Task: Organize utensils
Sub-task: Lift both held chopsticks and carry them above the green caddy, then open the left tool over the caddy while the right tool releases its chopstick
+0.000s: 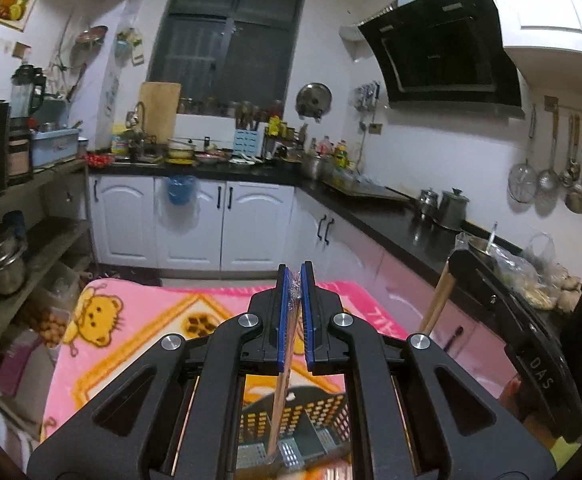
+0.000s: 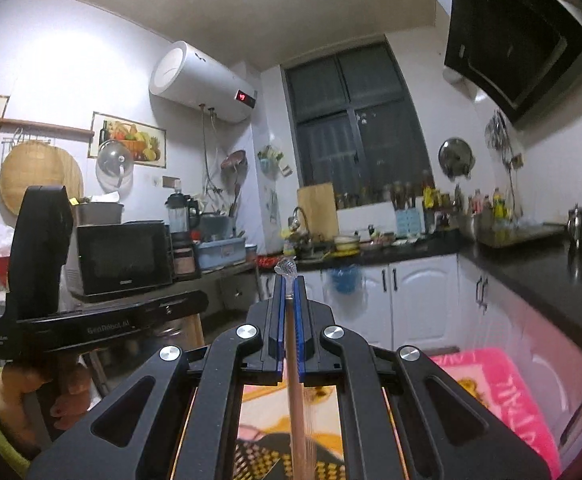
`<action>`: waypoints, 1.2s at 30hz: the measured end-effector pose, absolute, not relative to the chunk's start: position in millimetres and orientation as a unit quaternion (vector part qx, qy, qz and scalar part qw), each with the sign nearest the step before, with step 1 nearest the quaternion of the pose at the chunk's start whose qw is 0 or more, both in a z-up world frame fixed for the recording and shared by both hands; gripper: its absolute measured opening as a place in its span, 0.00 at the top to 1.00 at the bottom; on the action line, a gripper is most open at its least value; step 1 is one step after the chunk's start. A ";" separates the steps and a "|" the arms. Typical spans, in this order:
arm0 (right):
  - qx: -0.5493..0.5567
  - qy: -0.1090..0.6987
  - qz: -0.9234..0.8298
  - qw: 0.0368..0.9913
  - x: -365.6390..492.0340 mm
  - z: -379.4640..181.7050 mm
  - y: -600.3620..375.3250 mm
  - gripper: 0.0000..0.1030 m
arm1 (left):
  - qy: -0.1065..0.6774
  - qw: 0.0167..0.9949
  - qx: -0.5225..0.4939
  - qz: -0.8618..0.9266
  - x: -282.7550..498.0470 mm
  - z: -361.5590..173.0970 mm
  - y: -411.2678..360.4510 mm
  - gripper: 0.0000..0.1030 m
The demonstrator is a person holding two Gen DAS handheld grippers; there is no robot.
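My left gripper is shut on a thin wooden stick in clear wrap that hangs down into a dark perforated utensil basket below it. My right gripper is shut on a similar wrapped wooden stick, with the crinkled wrap end poking above the fingertips; the basket shows below. The right gripper also shows at the right of the left wrist view, holding its stick. The left gripper's body appears at the left of the right wrist view.
The basket stands on a pink cartoon blanket. A black countertop with pots runs along the right over white cabinets. A shelf with a microwave stands at the left. Ladles hang on the right wall.
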State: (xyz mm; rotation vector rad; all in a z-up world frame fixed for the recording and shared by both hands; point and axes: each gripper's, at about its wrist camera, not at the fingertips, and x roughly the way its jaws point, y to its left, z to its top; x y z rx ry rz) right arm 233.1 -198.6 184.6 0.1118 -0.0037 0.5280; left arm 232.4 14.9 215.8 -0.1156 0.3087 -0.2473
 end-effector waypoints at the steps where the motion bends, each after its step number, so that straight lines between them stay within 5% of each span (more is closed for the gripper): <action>1: 0.054 0.000 0.257 0.965 237.8 180.7 -198.2 0.96 | 0.152 0.980 -0.056 -0.119 234.9 212.7 14.2 0.97; 19: 0.080 0.050 0.216 0.972 266.5 127.1 -208.0 0.95 | 0.177 0.978 -0.055 -0.098 252.5 158.5 22.6 0.97; 23: 0.087 0.058 0.208 0.973 266.3 122.5 -211.0 0.76 | 0.186 0.976 -0.065 -0.097 253.5 151.3 27.0 0.97; 25: 0.090 0.062 0.203 0.973 265.8 120.9 -212.5 0.75 | 0.191 0.975 -0.069 -0.094 253.9 146.8 30.2 0.96; 36: 0.098 0.087 0.190 0.973 260.9 112.2 -220.3 0.69 | 0.203 0.972 -0.089 -0.078 246.9 134.8 47.3 0.62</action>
